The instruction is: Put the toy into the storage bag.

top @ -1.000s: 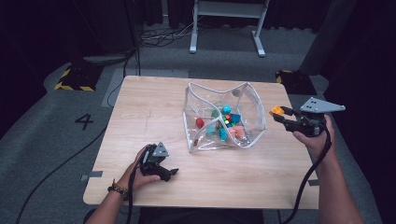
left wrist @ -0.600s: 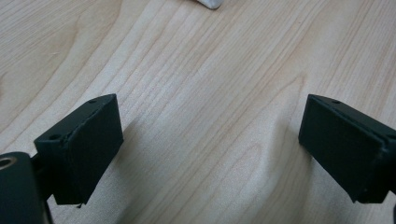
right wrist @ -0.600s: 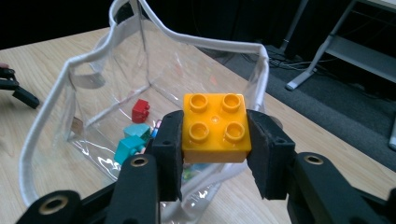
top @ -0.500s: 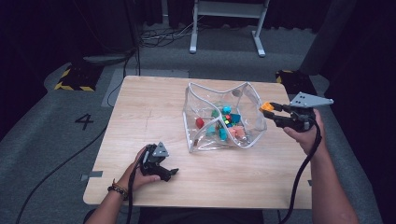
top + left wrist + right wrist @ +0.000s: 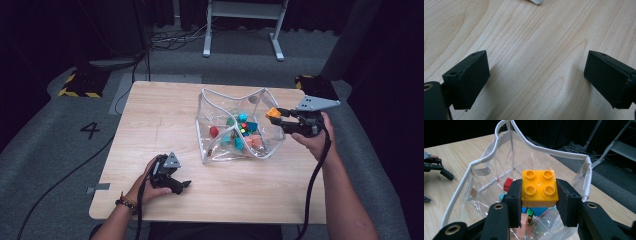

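Four studs up: orange brick held over the clear bag

One orange brick (image 5: 539,185) sits clamped in the right claw (image 5: 538,195), a black pad pressed flat on each of two opposite side walls and the studded top facing up. It hangs just over the rim of the clear bag (image 5: 235,95), above the heap of coloured blocks (image 5: 240,132) inside. The brick looks like hard, hollow plastic: light, stiff and not easily damaged, but smooth enough to slide if pinched at a corner. The flat side walls are the right place to hold it, as now, with the pads low and square so it cannot twist. The bag is another matter: thin, soft film with a white piped edge that sags and folds, so it would likely give way under a nudge rather than stay put. The left claw (image 5: 176,184) rests on the tabletop (image 5: 160,115), well apart from the bag, its jaws spread wide with nothing between them.
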Demonstrator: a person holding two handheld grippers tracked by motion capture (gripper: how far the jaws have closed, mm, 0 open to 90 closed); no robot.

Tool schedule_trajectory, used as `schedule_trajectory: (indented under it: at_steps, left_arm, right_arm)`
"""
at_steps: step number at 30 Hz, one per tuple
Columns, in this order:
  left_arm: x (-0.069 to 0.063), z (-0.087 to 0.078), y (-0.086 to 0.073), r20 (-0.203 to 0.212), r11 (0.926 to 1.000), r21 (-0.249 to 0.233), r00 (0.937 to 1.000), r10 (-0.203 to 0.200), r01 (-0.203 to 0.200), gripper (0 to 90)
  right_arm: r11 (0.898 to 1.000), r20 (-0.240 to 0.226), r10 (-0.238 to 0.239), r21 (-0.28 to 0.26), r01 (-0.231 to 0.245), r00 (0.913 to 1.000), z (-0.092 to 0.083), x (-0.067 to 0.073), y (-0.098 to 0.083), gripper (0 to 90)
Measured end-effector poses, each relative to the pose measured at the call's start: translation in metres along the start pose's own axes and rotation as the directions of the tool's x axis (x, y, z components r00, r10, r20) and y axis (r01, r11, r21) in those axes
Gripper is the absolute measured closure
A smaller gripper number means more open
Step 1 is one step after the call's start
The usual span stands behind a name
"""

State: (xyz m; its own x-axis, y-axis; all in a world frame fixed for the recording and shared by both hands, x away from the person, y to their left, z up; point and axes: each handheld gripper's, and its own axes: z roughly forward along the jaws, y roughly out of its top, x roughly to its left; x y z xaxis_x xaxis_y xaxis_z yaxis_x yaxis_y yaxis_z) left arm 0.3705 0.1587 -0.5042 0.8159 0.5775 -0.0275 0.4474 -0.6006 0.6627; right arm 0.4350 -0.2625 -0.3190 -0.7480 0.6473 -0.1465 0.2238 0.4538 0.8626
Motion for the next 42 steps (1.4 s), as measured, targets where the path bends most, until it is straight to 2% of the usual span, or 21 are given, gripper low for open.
schedule_trajectory:
  at_steps: [8,16,22,27,28,29,30,31,32,33,34,35,36,37,38,40,41,42]
  left_arm:
    - [0.0,0.0,0.0,0.0,1.0,0.0,1.0,0.0,0.0,6.6]
    - [0.0,0.0,0.0,0.002,1.0,0.001,1.0,0.001,-0.001,6.5]
    - [0.0,0.0,0.0,0.0,1.0,0.0,1.0,0.0,0.0,6.5]
    - [0.0,0.0,0.0,0.0,1.0,0.0,1.0,0.0,0.0,6.6]
    - [0.0,0.0,0.0,0.0,1.0,0.0,1.0,0.0,0.0,6.6]
    - [0.0,0.0,0.0,0.0,1.0,0.0,1.0,0.0,0.0,6.6]
    - [0.0,0.0,0.0,0.0,1.0,0.0,1.0,0.0,0.0,6.5]
    - [0.0,0.0,0.0,0.0,1.0,0.0,1.0,0.0,0.0,6.5]
    - [0.0,0.0,0.0,0.0,1.0,0.0,1.0,0.0,0.0,6.5]
    - [0.0,0.0,0.0,0.0,1.0,0.0,1.0,0.0,0.0,6.5]
    - [0.0,0.0,0.0,0.001,1.0,0.0,1.0,0.0,0.0,6.5]
    - [0.0,0.0,0.0,0.001,1.0,0.0,1.0,0.0,0.0,6.5]
    - [0.0,0.0,0.0,0.001,1.0,0.0,1.0,0.0,0.0,6.5]
    - [0.0,0.0,0.0,0.001,1.0,0.0,1.0,0.0,0.0,6.5]
    - [0.0,0.0,0.0,0.0,1.0,0.0,1.0,0.0,0.0,6.5]
    - [0.0,0.0,0.0,0.001,1.0,0.0,1.0,0.0,0.0,6.6]
    - [0.0,0.0,0.0,0.0,1.0,0.0,1.0,0.0,0.0,6.6]
    - [0.0,0.0,0.0,0.0,1.0,0.0,1.0,0.0,0.0,6.6]
  right_arm:
    - [0.999,-0.02,-0.01,0.037,0.011,0.9998,0.019,0.001,0.004,59.7]
    - [0.998,-0.068,-0.017,0.063,0.021,0.9975,0.037,-0.001,0.01,59.7]
    - [0.989,-0.085,-0.045,0.136,0.056,0.9954,0.059,0.001,0.012,59.7]
    - [0.982,-0.085,-0.062,0.172,0.076,0.9945,0.069,0.001,0.013,59.7]
    - [0.976,-0.083,-0.074,0.198,0.09,0.9938,0.076,0.0,0.013,59.6]
    - [0.976,-0.083,-0.074,0.198,0.09,0.9938,0.076,0.0,0.013,59.6]
    - [0.969,-0.089,-0.092,0.22,0.109,0.9918,0.081,-0.002,0.013,59.6]
    - [0.969,-0.089,-0.092,0.22,0.109,0.9918,0.081,-0.002,0.013,59.6]
    - [0.958,-0.086,-0.11,0.255,0.129,0.9902,0.087,-0.002,0.015,59.7]
    - [0.958,-0.086,-0.11,0.255,0.129,0.9902,0.087,-0.002,0.015,59.7]
    - [0.946,-0.085,-0.139,0.285,0.157,0.9867,0.091,-0.002,0.016,59.6]
    - [0.941,-0.091,-0.14,0.296,0.161,0.986,0.093,0.0,0.017,59.7]
    - [0.941,-0.091,-0.14,0.296,0.161,0.986,0.093,0.0,0.017,59.7]
    - [0.934,-0.094,-0.162,0.307,0.184,0.9822,0.094,-0.001,0.018,59.6]
    - [0.913,-0.106,-0.202,0.34,0.226,0.9737,0.099,0.0,0.019,59.6]
    - [0.899,-0.115,-0.216,0.365,0.244,0.9695,0.103,0.001,0.02,59.6]
    - [0.883,-0.113,-0.229,0.394,0.255,0.9669,0.103,0.002,0.022,59.6]
    - [0.883,-0.113,-0.229,0.394,0.255,0.9669,0.103,0.002,0.022,59.6]
